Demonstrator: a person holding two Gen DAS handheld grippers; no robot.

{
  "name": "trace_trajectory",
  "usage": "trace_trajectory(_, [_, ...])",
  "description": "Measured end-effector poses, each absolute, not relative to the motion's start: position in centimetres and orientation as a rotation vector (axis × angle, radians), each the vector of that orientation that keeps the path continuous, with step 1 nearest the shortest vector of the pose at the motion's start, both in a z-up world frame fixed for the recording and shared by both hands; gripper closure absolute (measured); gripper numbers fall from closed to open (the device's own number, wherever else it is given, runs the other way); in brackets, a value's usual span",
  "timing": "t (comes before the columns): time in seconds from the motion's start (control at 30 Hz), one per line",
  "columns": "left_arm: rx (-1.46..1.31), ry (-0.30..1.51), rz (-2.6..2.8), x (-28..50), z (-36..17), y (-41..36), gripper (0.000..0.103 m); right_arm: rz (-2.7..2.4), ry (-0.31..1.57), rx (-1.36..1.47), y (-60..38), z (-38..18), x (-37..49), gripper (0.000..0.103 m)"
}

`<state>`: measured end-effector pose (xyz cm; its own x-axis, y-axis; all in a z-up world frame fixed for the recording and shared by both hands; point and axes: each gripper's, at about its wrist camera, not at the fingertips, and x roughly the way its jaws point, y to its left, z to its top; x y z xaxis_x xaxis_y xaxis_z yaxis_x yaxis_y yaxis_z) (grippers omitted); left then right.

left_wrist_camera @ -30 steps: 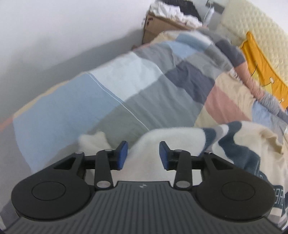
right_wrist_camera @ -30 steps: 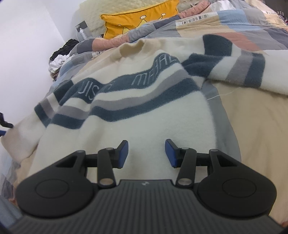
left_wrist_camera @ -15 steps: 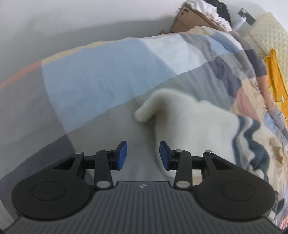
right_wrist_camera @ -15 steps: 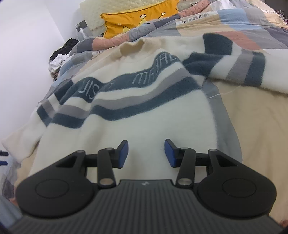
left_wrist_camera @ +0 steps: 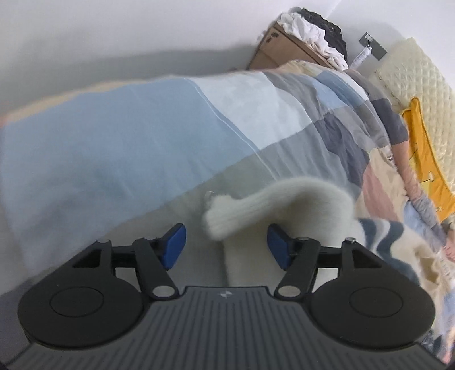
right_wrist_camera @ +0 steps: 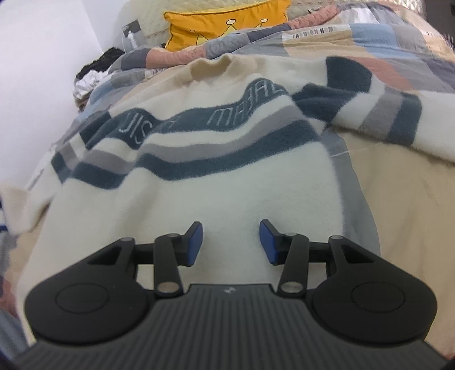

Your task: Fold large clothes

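A cream fleece sweater (right_wrist_camera: 227, 182) with dark blue and grey stripes lies spread on the bed, neck towards the pillows. Its cream sleeve cuff (left_wrist_camera: 227, 219) curls over the bed's side in the left wrist view. My left gripper (left_wrist_camera: 226, 244) hangs just over that cuff, its jaws opening, and the cuff lies between the blue pads without being pressed. My right gripper (right_wrist_camera: 230, 242) hovers over the sweater's lower front, open, with only fleece below its fingers. The other sleeve (right_wrist_camera: 378, 113) stretches to the right.
The patchwork bedspread (left_wrist_camera: 142, 148) covers the bed, dropping off at the white wall (left_wrist_camera: 85, 42). A cardboard box of clothes (left_wrist_camera: 298, 48) stands at the bed's head corner. A yellow crown cushion (right_wrist_camera: 221, 25) and quilted headboard (left_wrist_camera: 421, 74) lie beyond.
My left gripper has swung down and towards the bed's side, bringing the sleeve cuff between its fingers, and its jaws have widened. The right gripper has stayed over the sweater's front.
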<state>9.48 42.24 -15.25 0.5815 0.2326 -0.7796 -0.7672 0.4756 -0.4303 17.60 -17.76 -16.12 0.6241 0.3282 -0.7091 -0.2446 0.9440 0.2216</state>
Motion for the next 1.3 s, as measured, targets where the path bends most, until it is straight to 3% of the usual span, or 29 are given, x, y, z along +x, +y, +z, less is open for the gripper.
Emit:
trace_trajectory(0.37, [-0.823, 0.650, 0.637, 13.9, -17.4, 43.8, 0.038, 0.314, 0.821, -0.017, -16.1, -16.4, 17.4, 0.053])
trace_trajectory(0.4, [-0.825, 0.651, 0.622, 14.0, -17.5, 43.8, 0.042, 0.311, 0.820, -0.029, -15.9, -16.4, 17.3, 0.053])
trace_trajectory(0.43, [-0.824, 0.649, 0.596, 14.1, -17.4, 43.8, 0.059, 0.308, 0.820, -0.039, -15.7, -16.4, 17.3, 0.052])
trace_trajectory(0.5, [-0.827, 0.620, 0.524, 14.0, -17.0, 44.1, 0.075, 0.304, 0.820, -0.054, -15.4, -16.4, 17.4, 0.050])
trace_trajectory(0.53, [-0.827, 0.619, 0.511, 14.0, -16.9, 44.4, 0.089, 0.301, 0.820, -0.063, -15.2, -16.4, 17.3, 0.050])
trace_trajectory(0.57, [-0.830, 0.624, 0.501, 14.1, -16.7, 44.7, 0.091, 0.298, 0.820, -0.072, -15.1, -16.5, 17.3, 0.050])
trace_trajectory(0.73, [-0.802, 0.567, 0.483, 13.4, -13.7, 46.3, 0.094, 0.287, 0.816, -0.095, -14.7, -16.4, 17.1, 0.049])
trace_trajectory(1.1, [-0.670, 0.376, 0.581, 12.9, -1.4, 53.2, 0.095, 0.259, 0.816, -0.023, -14.7, -16.2, 17.6, 0.047])
trace_trajectory(1.2, [-0.626, 0.365, 0.640, 13.9, -0.6, 54.9, 0.096, 0.255, 0.815, -0.037, -14.3, -16.2, 17.7, 0.047])
trace_trajectory(1.3, [-0.552, 0.442, 0.714, 15.5, -3.2, 56.4, 0.095, 0.249, 0.819, -0.024, -14.4, -16.2, 17.8, 0.047])
